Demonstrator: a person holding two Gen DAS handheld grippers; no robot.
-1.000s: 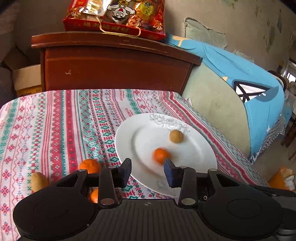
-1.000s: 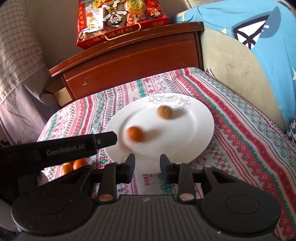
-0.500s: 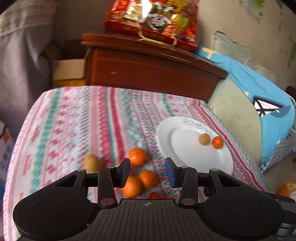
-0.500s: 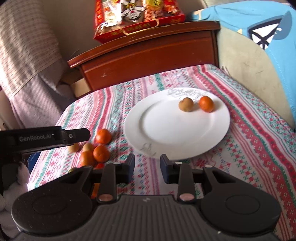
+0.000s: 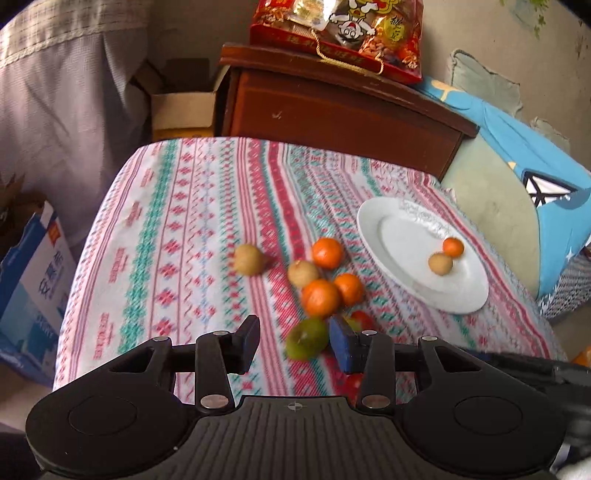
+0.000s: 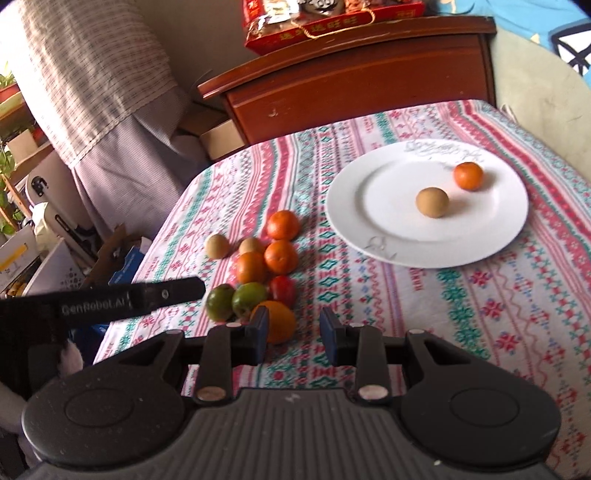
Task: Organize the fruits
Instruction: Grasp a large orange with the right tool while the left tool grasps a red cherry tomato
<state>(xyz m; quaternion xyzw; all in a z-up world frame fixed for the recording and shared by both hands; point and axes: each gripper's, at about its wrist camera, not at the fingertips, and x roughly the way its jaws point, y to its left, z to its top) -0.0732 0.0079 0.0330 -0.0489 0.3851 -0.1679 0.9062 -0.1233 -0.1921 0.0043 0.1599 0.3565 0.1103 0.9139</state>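
Room: beyond the white plate stands a dark wooden cabinet with a red snack pack on top; a blue and grey-green cushion lies past the plate's right side.
Surface: striped red, green and white tablecloth covers the table under the plate.
Plate: white plate sits toward the cloth's right side, carrying a small orange mandarin and a brown round fruit, near each other.
Loose fruit: left of the plate, on the cloth, a cluster: three mandarins, two brown round fruits, two green fruits, a red fruit and a larger orange farthest from the plate.
Left gripper: jaws parted and empty, held above the cloth on the side of the cluster away from the plate; in its view a green fruit shows in the gap, blurred, with neither pad pressing it.
Right gripper: jaws parted, nothing held, hanging over the cloth nearer than the plate; the orange shows just behind its left finger.
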